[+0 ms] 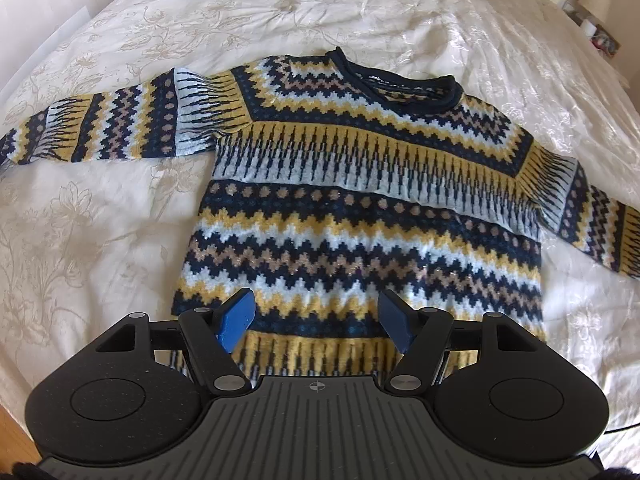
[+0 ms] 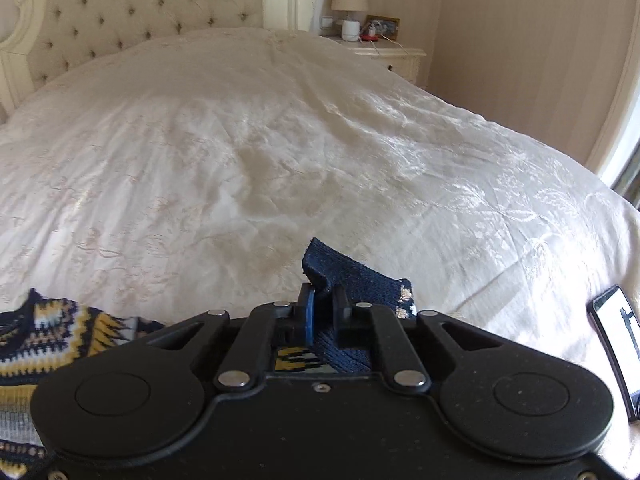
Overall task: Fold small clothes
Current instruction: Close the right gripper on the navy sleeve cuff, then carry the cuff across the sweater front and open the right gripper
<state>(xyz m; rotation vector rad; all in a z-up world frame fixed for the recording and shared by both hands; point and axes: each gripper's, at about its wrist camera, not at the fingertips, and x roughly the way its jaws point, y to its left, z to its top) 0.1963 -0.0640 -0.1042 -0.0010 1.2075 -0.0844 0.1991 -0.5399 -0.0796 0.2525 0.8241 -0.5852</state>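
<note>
A small knitted sweater (image 1: 360,208) in navy, yellow, white and tan zigzag bands lies flat on the bed, front up, both sleeves spread out sideways. My left gripper (image 1: 316,320) hovers over its bottom hem, jaws open, nothing between the blue pads (image 1: 238,318). In the right wrist view my right gripper (image 2: 322,304) is shut on the navy cuff (image 2: 332,270) of the sweater's sleeve, which sticks up past the fingertips. Part of the sweater's body (image 2: 60,332) shows at the lower left of that view.
The cream embroidered bedspread (image 2: 280,140) covers the whole bed, with a tufted headboard (image 2: 140,4) behind. A nightstand (image 2: 392,58) with a lamp stands at the back right. A phone (image 2: 618,344) lies on the bedspread at the right edge.
</note>
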